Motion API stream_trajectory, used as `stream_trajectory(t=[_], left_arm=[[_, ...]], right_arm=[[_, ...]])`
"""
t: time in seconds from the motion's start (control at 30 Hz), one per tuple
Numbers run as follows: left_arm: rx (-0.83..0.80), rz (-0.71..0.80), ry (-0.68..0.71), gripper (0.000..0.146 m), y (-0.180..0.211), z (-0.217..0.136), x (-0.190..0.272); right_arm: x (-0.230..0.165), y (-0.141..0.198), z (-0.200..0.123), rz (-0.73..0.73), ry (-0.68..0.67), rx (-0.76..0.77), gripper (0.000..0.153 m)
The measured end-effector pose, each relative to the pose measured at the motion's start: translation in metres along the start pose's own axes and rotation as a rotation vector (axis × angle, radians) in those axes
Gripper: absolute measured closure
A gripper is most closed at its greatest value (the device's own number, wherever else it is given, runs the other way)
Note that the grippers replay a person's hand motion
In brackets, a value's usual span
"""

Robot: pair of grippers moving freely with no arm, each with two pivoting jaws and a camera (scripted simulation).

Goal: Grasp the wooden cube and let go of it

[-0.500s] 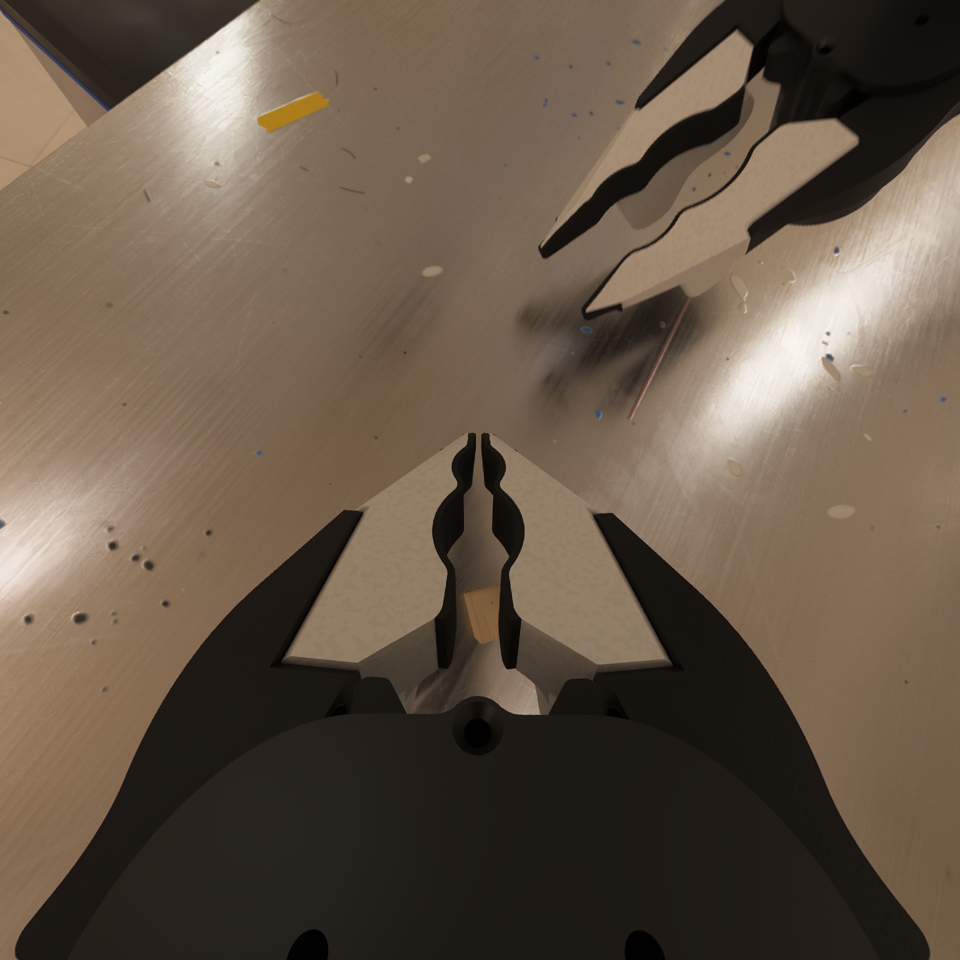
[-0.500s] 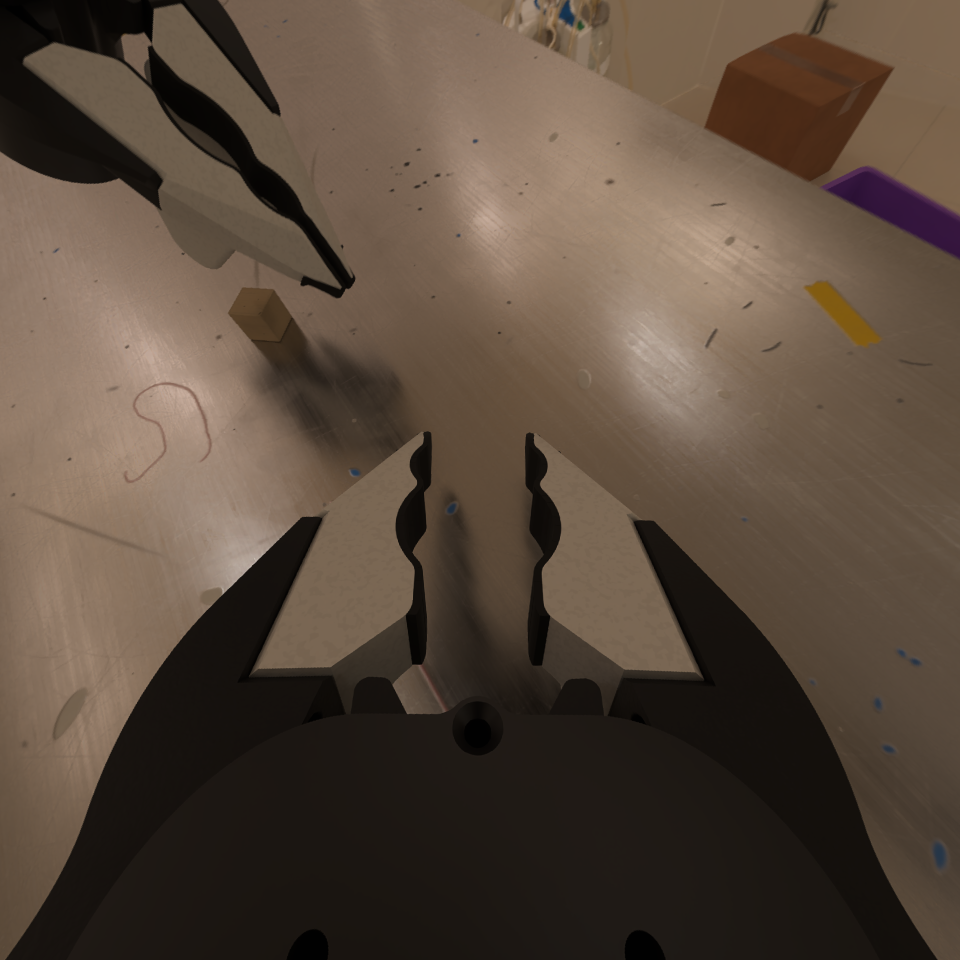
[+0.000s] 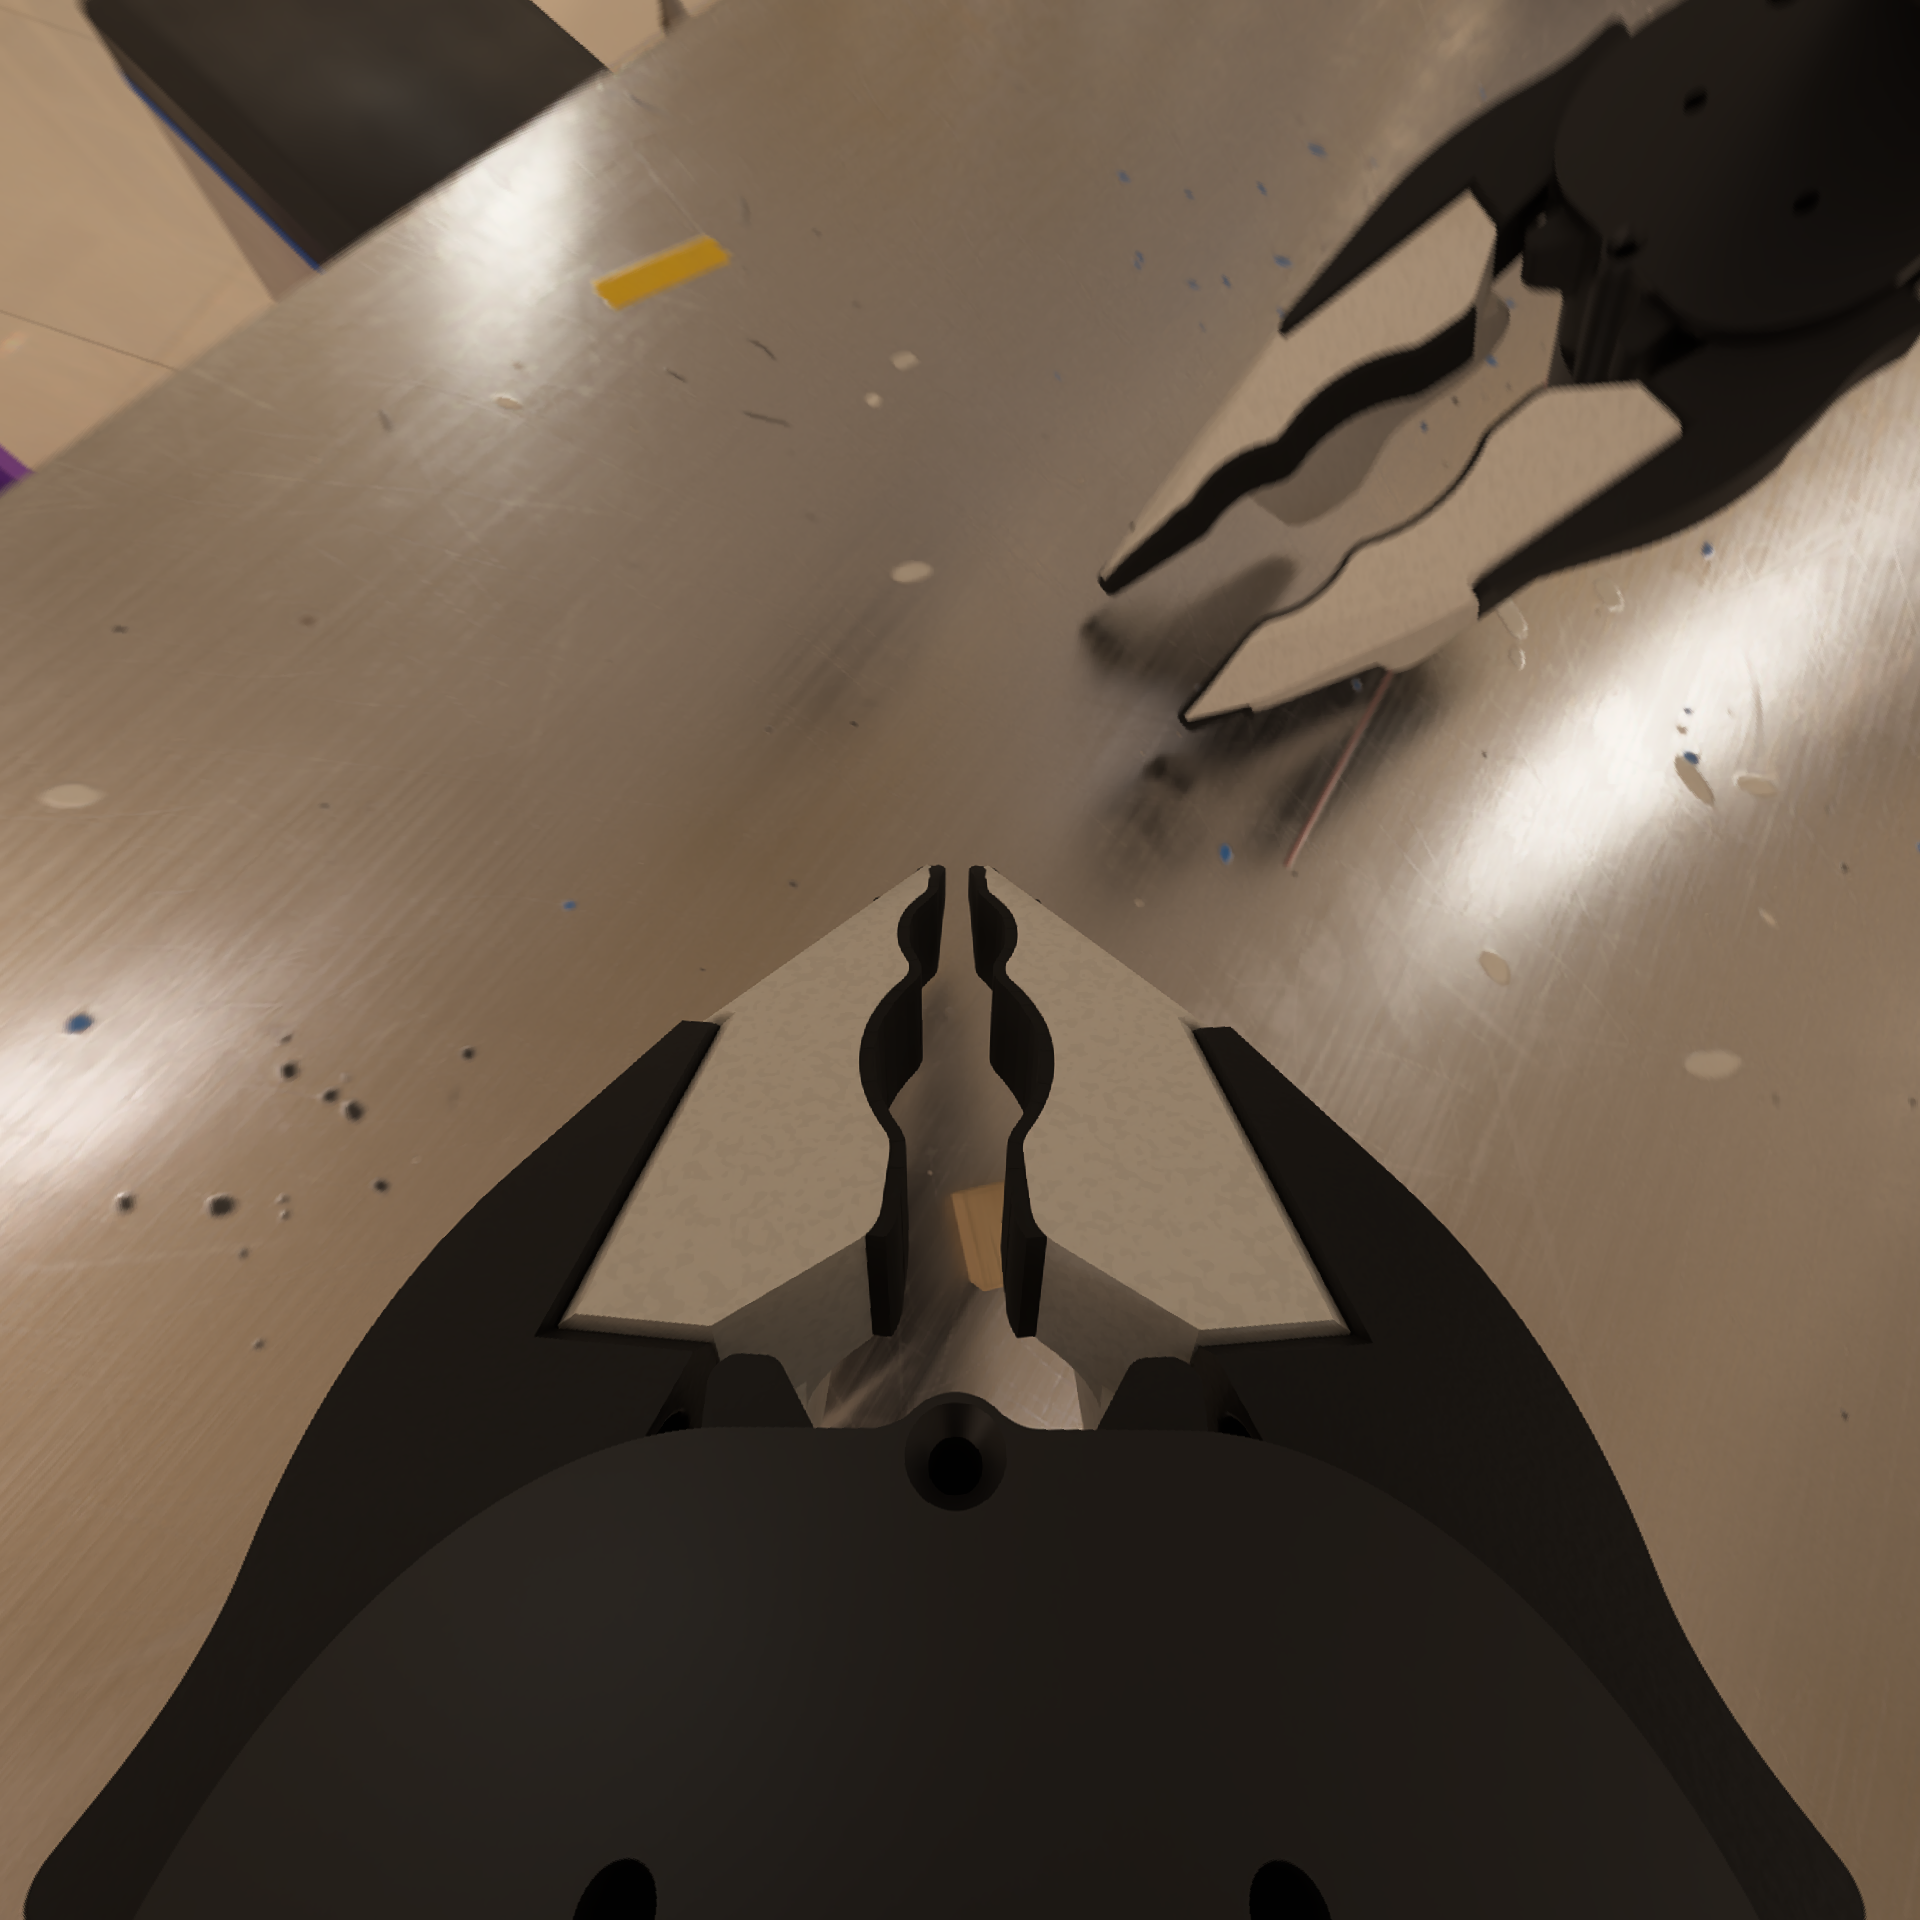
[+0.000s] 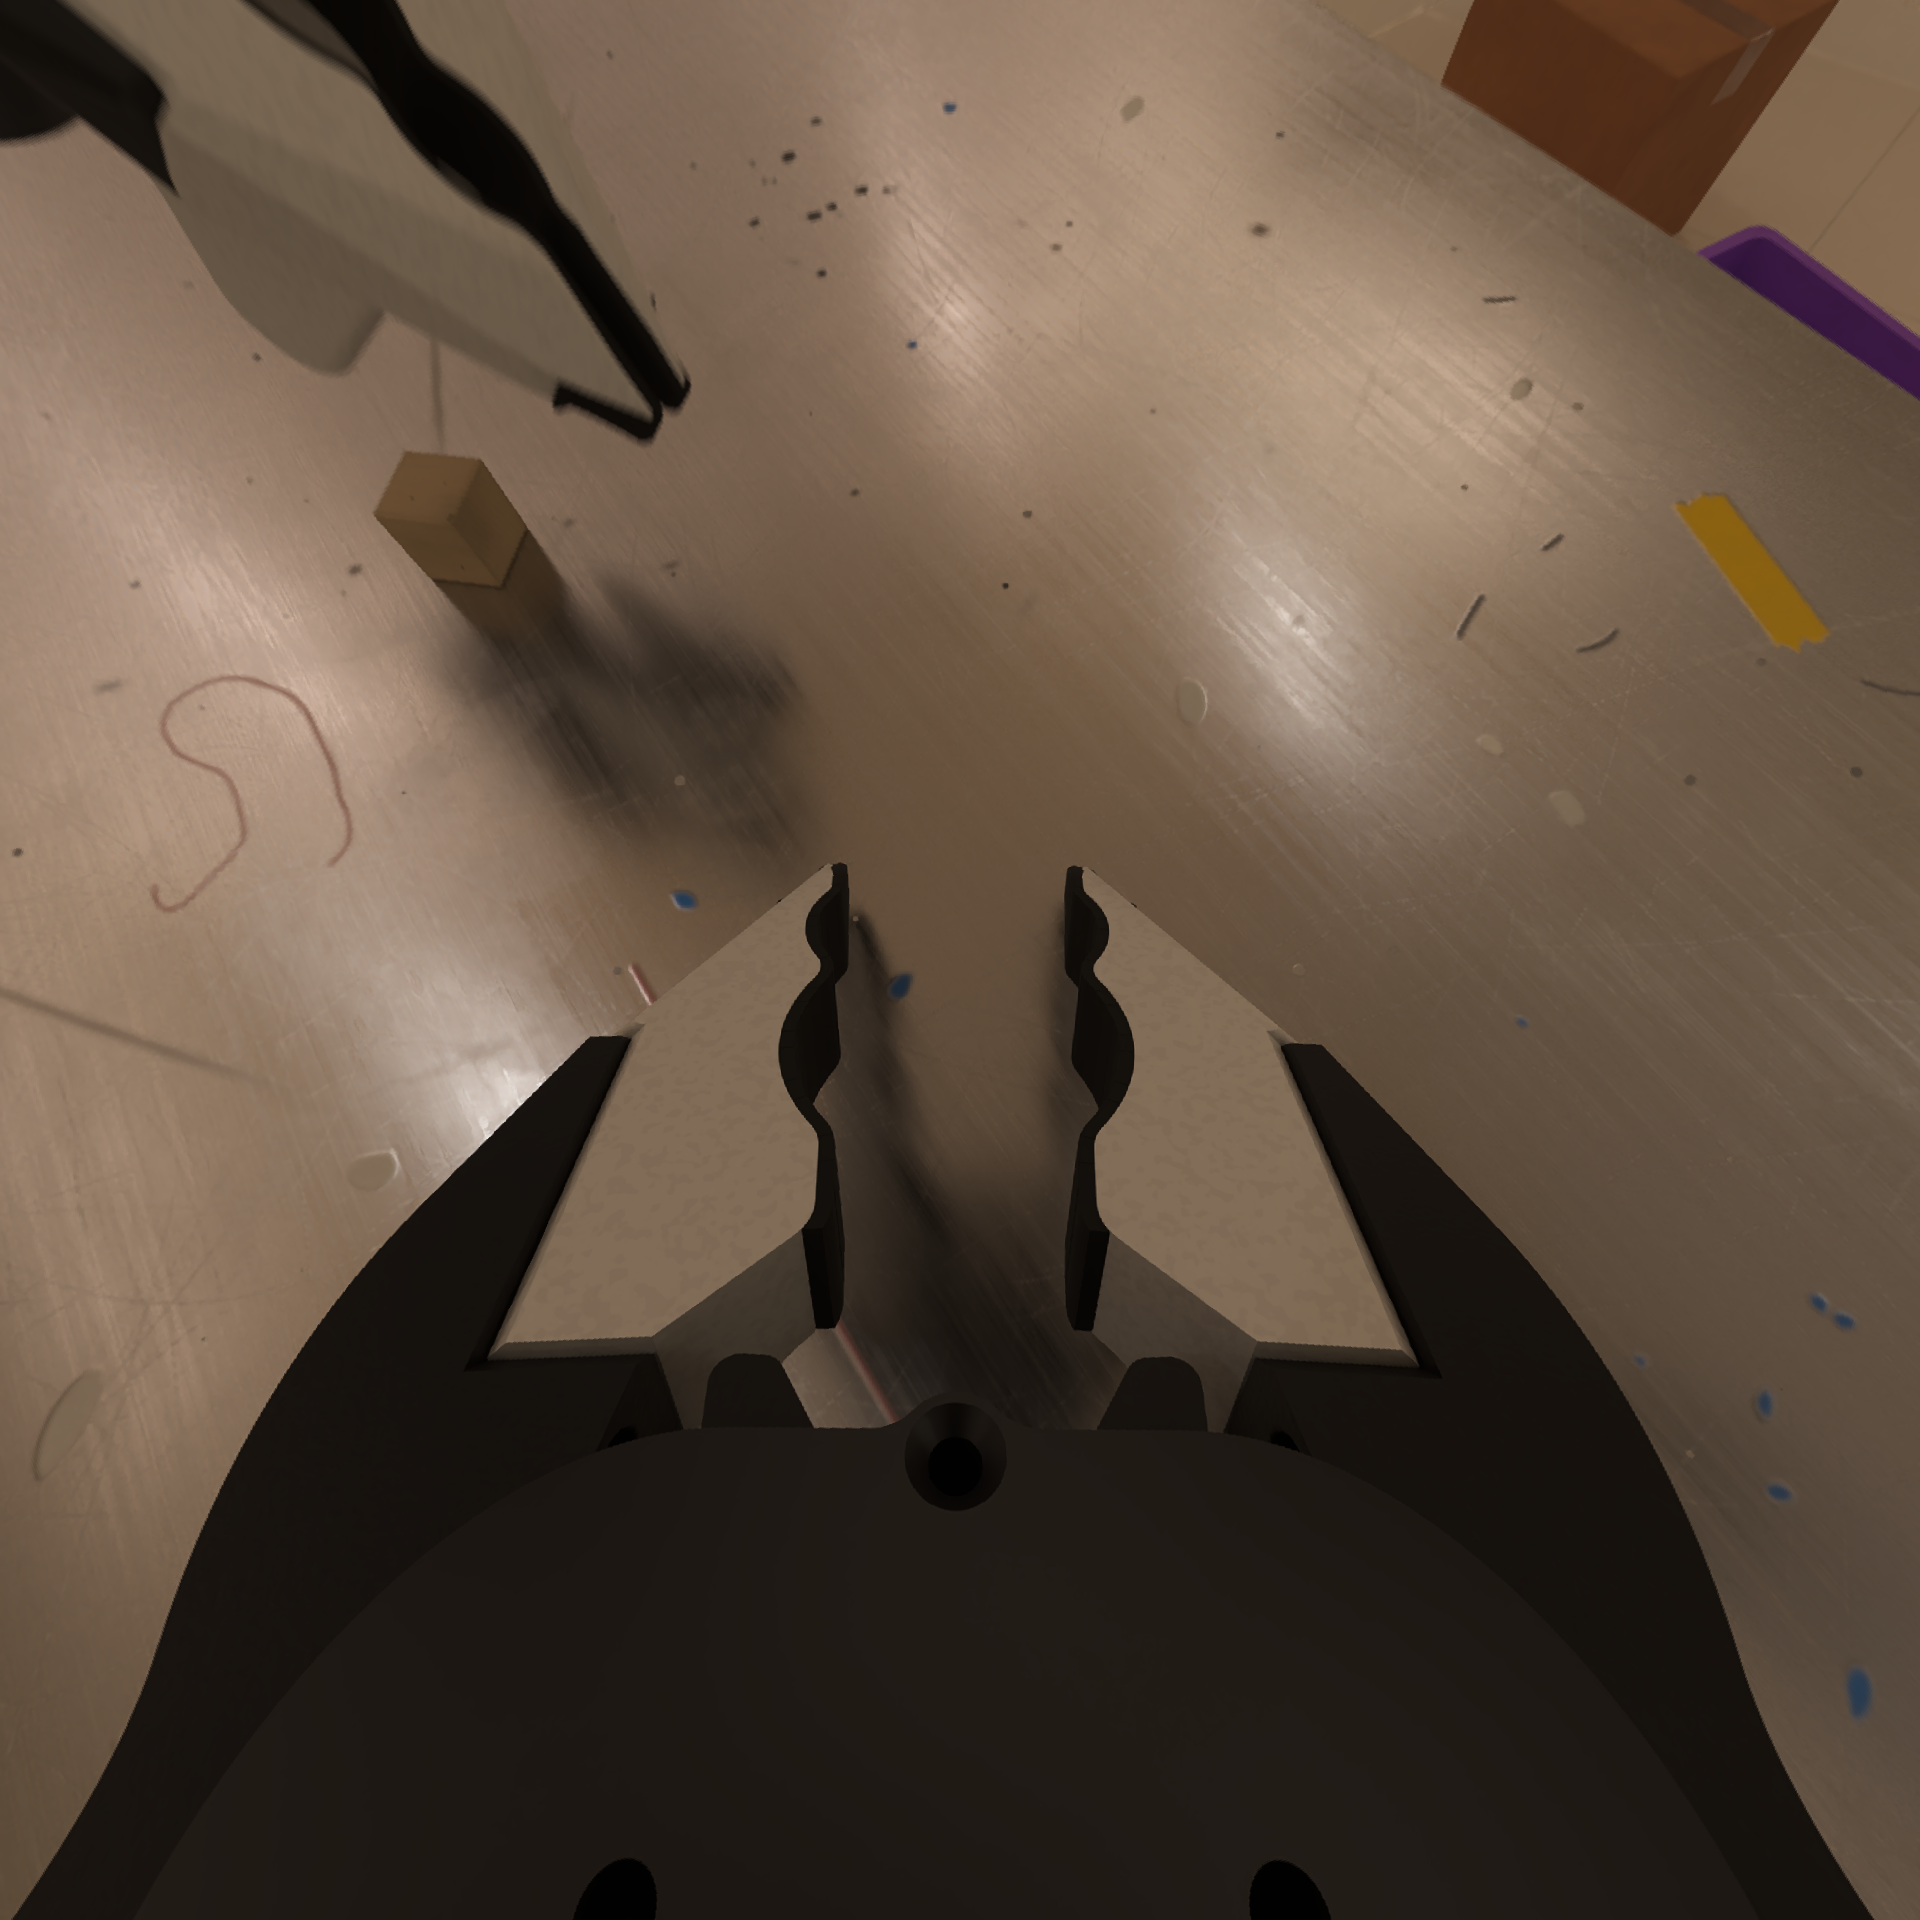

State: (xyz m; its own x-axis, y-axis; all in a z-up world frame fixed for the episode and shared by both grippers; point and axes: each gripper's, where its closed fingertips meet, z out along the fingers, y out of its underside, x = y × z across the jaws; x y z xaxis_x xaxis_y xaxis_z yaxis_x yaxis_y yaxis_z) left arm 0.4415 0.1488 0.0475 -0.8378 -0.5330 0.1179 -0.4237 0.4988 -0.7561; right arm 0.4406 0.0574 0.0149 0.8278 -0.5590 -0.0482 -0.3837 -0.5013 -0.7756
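Observation:
A small wooden cube (image 4: 452,520) rests on the scratched metal table (image 4: 1195,520), free of both grippers. My left gripper (image 3: 956,873) is shut and empty, hovering above the cube; a sliver of the cube (image 3: 977,1236) shows through the gap behind its fingers. In the right wrist view the left gripper (image 4: 649,405) hangs just above and behind the cube, apart from it. My right gripper (image 4: 958,883) is open and empty, low over the table, to the right of the cube. It also shows at the upper right of the left wrist view (image 3: 1148,649).
A yellow tape strip (image 4: 1751,582) is stuck to the table, also seen in the left wrist view (image 3: 660,272). A thin red string loop (image 4: 249,790) lies left of the right gripper. A brown box (image 4: 1621,94) and a purple bin (image 4: 1818,301) stand beyond the table edge.
The left gripper has risen from the table, still shut. The right gripper has moved closer to the cube, still open. The cube has stayed on the table.

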Motion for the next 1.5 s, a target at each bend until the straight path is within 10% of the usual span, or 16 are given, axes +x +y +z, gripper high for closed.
stream_trajectory(t=[0.3,0.63,1.5], left_arm=[[0.141,-0.066,-0.08,0.124,-0.023,-0.036,-0.01],[-0.234,-0.09,-0.254,0.101,0.038,-0.057,0.002],[-0.297,-0.141,-0.214,0.127,0.067,-0.026,0.005]], right_arm=[[0.0,0.003,0.002,-0.021,0.018,-0.028,0.112],[0.001,0.003,0.002,-0.016,0.021,-0.028,0.113],[-0.018,-0.003,-0.001,-0.155,-0.07,0.015,0.107]])
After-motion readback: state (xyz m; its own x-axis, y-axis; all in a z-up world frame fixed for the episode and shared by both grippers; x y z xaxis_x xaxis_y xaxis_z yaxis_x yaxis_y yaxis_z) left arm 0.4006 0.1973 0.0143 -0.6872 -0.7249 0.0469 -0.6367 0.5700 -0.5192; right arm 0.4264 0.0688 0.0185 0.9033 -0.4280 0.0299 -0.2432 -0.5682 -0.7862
